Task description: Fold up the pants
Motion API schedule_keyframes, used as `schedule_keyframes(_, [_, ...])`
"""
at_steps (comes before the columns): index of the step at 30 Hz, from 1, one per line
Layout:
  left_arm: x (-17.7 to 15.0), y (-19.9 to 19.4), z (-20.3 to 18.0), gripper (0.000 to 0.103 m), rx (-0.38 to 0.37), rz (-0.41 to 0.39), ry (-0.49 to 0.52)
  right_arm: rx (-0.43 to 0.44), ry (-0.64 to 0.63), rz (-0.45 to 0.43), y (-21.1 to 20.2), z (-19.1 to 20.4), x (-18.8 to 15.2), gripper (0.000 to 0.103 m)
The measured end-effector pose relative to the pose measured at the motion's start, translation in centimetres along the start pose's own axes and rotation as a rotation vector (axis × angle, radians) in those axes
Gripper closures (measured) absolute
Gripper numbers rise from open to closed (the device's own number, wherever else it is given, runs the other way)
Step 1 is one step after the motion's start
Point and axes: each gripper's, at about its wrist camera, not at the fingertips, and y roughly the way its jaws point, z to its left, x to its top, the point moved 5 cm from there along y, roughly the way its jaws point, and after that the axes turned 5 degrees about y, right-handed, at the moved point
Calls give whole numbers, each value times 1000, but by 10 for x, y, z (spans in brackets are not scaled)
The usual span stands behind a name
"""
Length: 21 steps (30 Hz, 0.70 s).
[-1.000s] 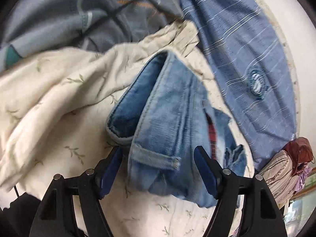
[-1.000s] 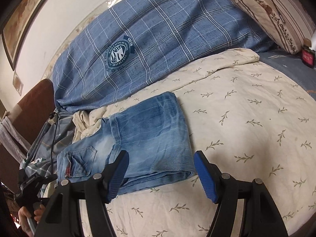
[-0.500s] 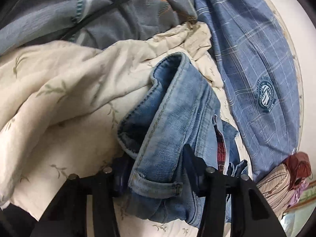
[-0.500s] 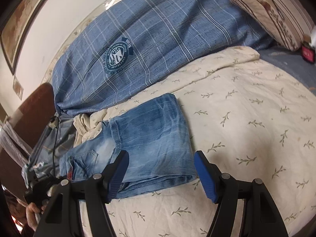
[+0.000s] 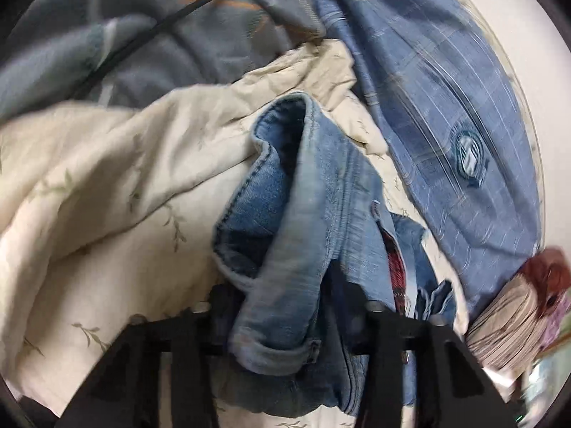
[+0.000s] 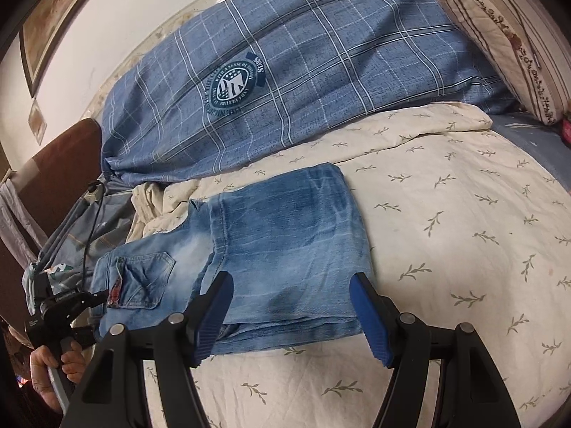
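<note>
One blue plaid quilt (image 6: 321, 82) beside jeans (image 6: 278, 249)

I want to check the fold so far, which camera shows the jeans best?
The right wrist view: the jeans lie whole on the bedspread, legs folded over. The left wrist view shows only the bunched waistband, clamped in the left gripper.

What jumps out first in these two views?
The folded blue jeans on the cream leaf-print bedspread, with the left claw shut on their waistband end. The right claw hangs open at the jeans' near edge. Behind them lies a big blue plaid duvet with a round crest.
</note>
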Motion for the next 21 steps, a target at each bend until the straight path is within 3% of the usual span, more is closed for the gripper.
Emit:
schedule_keyframes(1, [0, -1, -4, 72, 3, -6, 24, -2, 1, -2, 1, 0, 0, 32])
schedule_keyframes(4, [2, -12, -22, 76, 12, -40, 96, -5, 20, -20, -2, -4, 4, 33])
schedule_keyframes(9, [4, -32, -63, 78, 11, -94, 231, -6, 55, -48, -8, -14, 11, 33])
schedule_keyframes(13, [-5, -53, -121, 78, -22, -131, 404, -17, 83, -69, -14, -26, 16, 33])
schedule_keyframes(17, [-30, -53, -185, 79, -60, -129, 578, -18, 164, -101, -22, -47, 25, 33])
schedule_keyframes(21, [-74, -24, -248, 79, -62, -70, 744, -17, 279, -138, -31, -77, 35, 33])
